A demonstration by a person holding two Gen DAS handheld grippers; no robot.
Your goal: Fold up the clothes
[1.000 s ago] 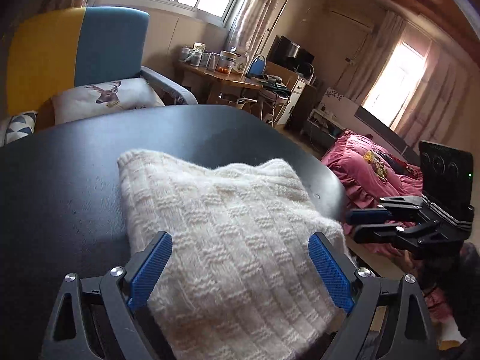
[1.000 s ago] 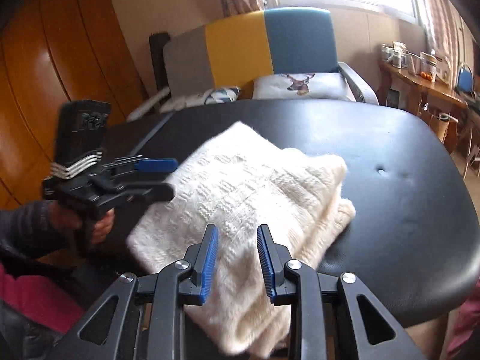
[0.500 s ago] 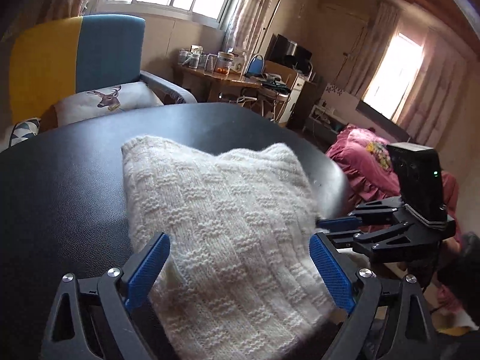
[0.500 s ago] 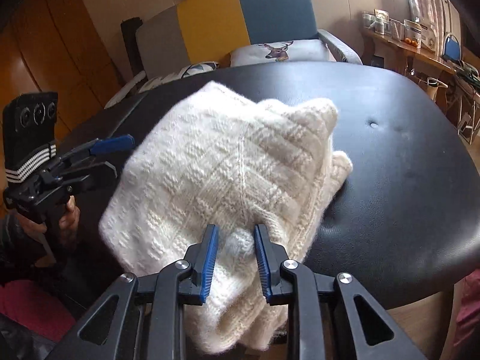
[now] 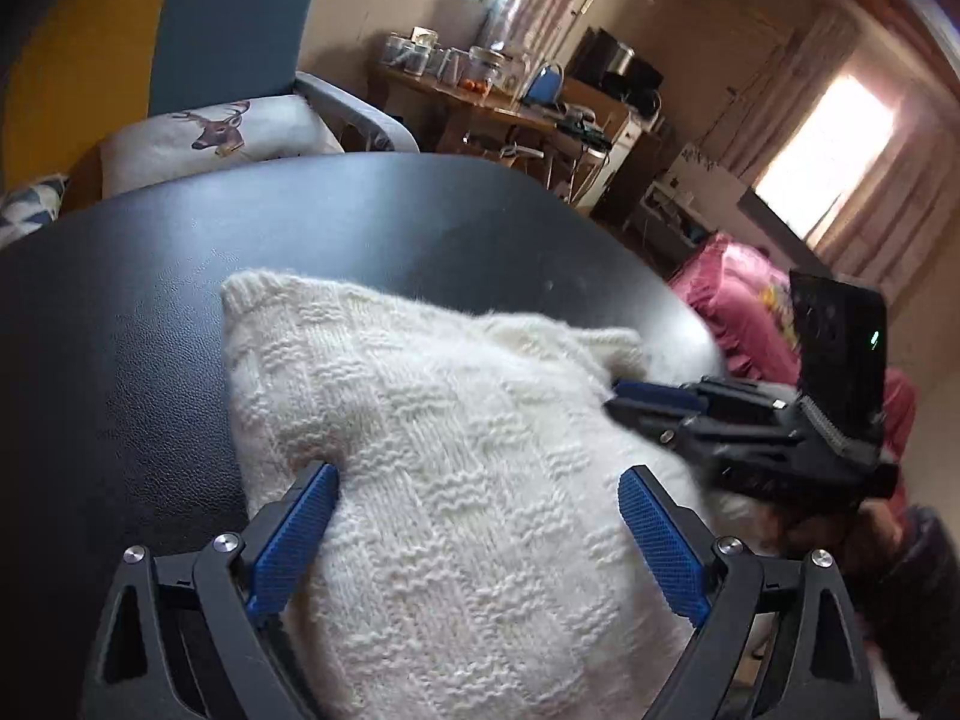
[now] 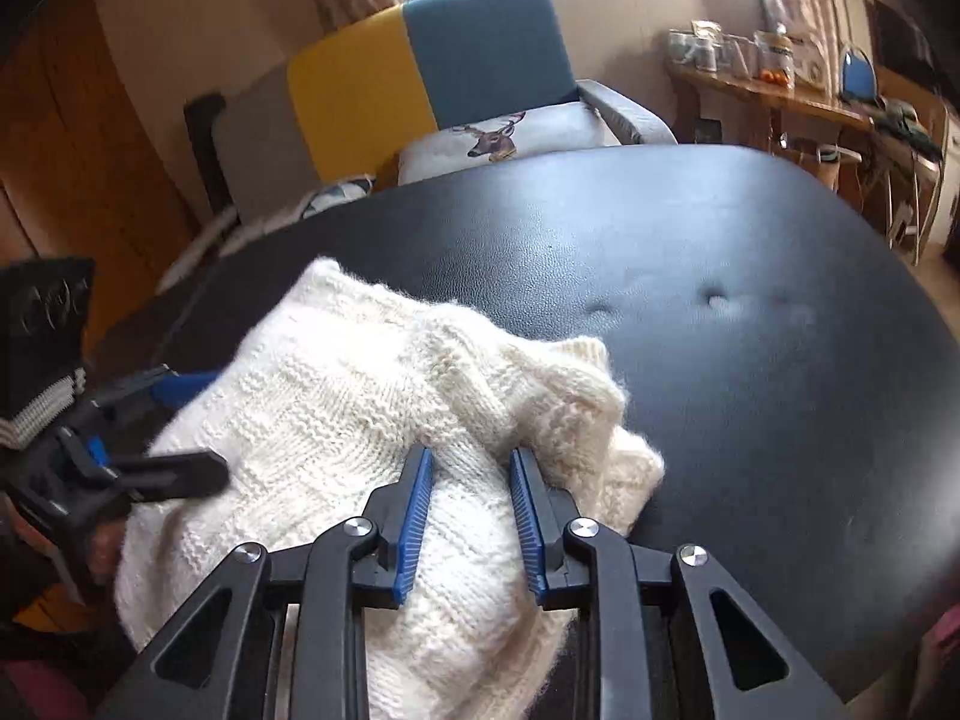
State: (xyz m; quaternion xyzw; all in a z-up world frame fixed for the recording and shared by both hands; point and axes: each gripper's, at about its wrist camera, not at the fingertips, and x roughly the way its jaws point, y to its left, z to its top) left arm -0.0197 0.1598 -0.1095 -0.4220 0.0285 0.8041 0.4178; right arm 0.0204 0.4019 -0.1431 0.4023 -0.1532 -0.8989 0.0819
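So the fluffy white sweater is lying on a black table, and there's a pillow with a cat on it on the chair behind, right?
Almost. The pillow shows a deer with antlers, not a cat; the right wrist view shows it clearly. The rest holds: the white sweater lies on the black table, with the chair behind.

Sweater (image 6: 336, 420) near edge cut off by frame bottom.

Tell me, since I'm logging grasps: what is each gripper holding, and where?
Right gripper pinches the white knit sweater at a bunched fold near its near edge. Left gripper holds nothing; its jaws straddle the sweater, open.
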